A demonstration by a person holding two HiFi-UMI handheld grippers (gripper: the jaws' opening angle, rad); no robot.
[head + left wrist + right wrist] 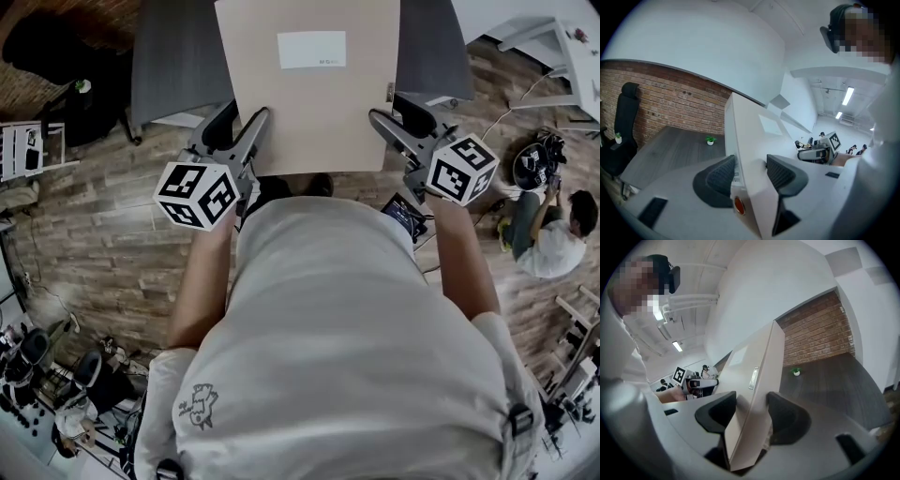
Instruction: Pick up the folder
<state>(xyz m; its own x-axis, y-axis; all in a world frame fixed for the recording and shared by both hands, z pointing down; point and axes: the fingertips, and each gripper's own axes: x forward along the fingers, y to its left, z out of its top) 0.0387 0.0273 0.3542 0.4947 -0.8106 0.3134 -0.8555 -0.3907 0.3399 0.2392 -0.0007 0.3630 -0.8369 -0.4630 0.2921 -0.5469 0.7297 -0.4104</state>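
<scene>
A beige folder (309,94) with a white label (312,50) is held flat in the air in front of my chest, over the grey table (178,66). My left gripper (253,131) clamps the folder's near left edge and my right gripper (386,124) clamps its near right edge. In the left gripper view the folder (750,136) stands edge-on between the dark pads (723,176), which press on both of its faces. The right gripper view shows the same: the folder (759,366) sits wedged between that gripper's pads (785,416).
A small potted plant (710,140) stands on the grey table (670,145) before a brick wall. A black chair (623,126) is at the table's left. A person (553,234) sits on the wooden floor at the right among cables and gear.
</scene>
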